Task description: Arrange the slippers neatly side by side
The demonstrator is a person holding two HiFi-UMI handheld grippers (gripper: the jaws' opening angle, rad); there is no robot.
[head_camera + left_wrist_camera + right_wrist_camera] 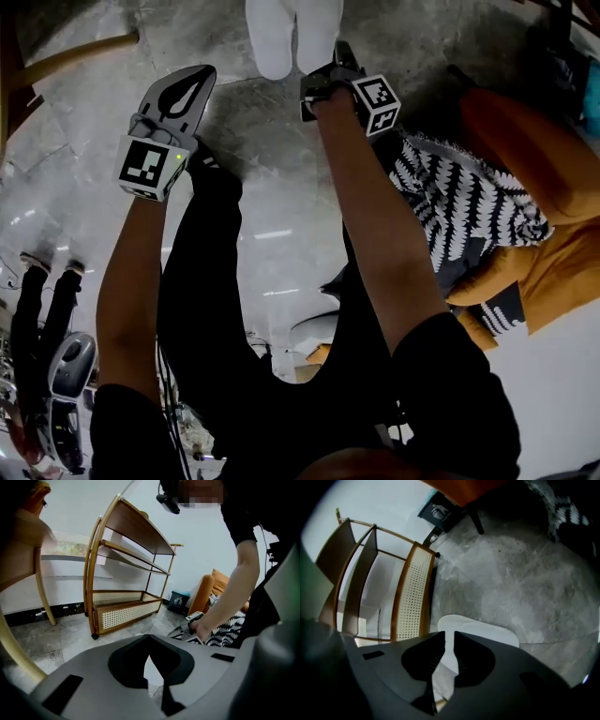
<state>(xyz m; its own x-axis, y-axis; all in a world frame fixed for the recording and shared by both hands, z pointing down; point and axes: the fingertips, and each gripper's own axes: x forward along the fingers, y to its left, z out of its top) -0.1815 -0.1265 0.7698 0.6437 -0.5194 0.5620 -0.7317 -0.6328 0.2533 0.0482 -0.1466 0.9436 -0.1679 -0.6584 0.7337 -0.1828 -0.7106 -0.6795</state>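
Seemingly last step: slippers [274, 37] lie side by side on floor [253, 159], just ahead of right gripper [323, 82] tips. Right gripper jaws parted, pinching nothing. Left gripper [187, 89] pressed together, empty; slippers ahead, to its right. Next: back away without nudging pair, check ends level. Writing: none readable, only square markers on cubes [377, 101].
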